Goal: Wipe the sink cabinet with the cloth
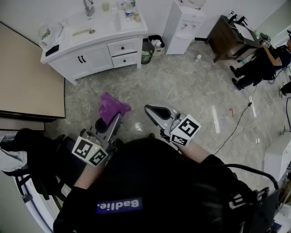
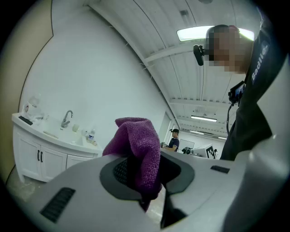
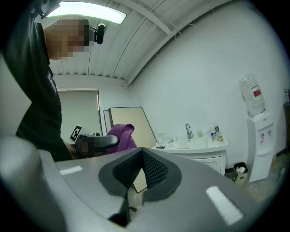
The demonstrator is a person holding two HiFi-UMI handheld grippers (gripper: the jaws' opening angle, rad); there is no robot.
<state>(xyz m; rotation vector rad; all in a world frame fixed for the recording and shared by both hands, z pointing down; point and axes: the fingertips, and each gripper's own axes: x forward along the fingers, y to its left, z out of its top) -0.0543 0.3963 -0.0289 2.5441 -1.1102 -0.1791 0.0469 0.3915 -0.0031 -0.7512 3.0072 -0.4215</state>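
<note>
The white sink cabinet [image 1: 91,45] stands against the far wall, well ahead of both grippers; it also shows in the left gripper view [image 2: 50,154] and the right gripper view [image 3: 199,152]. My left gripper [image 1: 114,122] is shut on a purple cloth [image 1: 111,107], which sticks up in a bunch from between the jaws [image 2: 138,149]. The cloth [image 3: 121,136] also shows in the right gripper view. My right gripper [image 1: 154,111] is held beside it at about the same height. Its jaws are shut with nothing between them [image 3: 141,170].
A faucet [image 1: 88,7], bottles and small items sit on the countertop. A trash bin [image 1: 148,50] and a white water dispenser [image 1: 184,25] stand right of the cabinet. A beige panel [image 1: 27,77] lies left. A brown desk [image 1: 229,36] and a person [image 1: 263,63] are far right.
</note>
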